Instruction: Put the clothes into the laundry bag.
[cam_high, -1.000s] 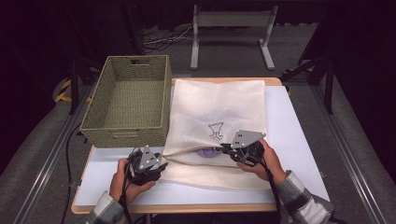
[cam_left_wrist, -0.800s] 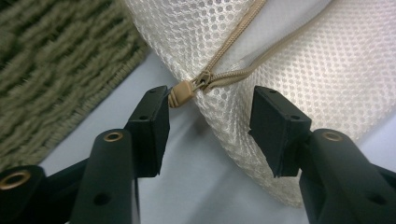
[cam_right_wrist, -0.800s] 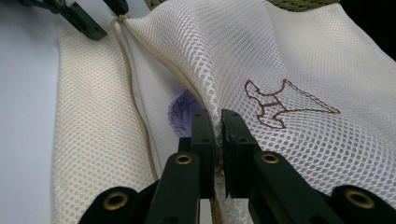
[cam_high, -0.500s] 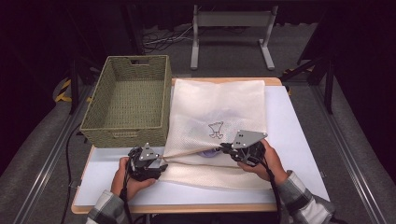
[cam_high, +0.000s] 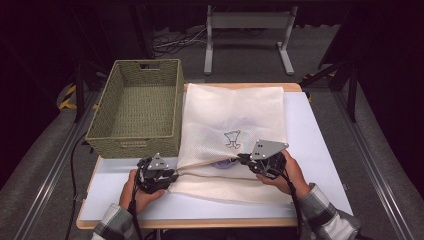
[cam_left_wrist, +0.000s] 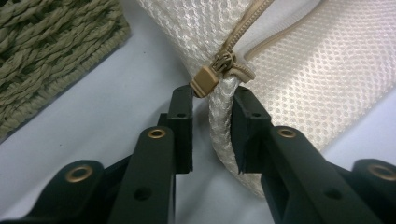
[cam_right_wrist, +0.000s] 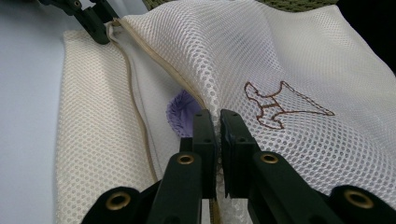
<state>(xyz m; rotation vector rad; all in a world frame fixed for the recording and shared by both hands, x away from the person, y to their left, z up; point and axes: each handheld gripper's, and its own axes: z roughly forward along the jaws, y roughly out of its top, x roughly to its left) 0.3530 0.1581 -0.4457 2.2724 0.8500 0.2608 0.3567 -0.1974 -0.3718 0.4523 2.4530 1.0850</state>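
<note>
A cream mesh bag (cam_high: 235, 115) with a brown embroidered figure lies flat on the white table (cam_high: 320, 140). Its zipped edge is raised between both grippers. My left gripper (cam_high: 174, 171) sits at the bag's left corner. In the left gripper view its jaws (cam_left_wrist: 212, 95) have just been closing around the rolled mesh corner (cam_left_wrist: 224, 116), and a gap remains at the left pad. The tan zipper pull (cam_left_wrist: 204, 83) rests at the left jaw's tip. My right gripper (cam_high: 241, 159) is shut on the upper mesh layer (cam_right_wrist: 289, 56) beside the zipper. Something purple (cam_right_wrist: 180, 112) shows inside the bag.
A woven green basket (cam_high: 135, 145) stands empty at the table's left, close behind the left gripper. The table's front edge runs just below both hands. Dark floor, rails and a metal stand surround the table.
The left gripper has edged slightly away from the table's front edge. The right gripper and the bag stay where they were.
</note>
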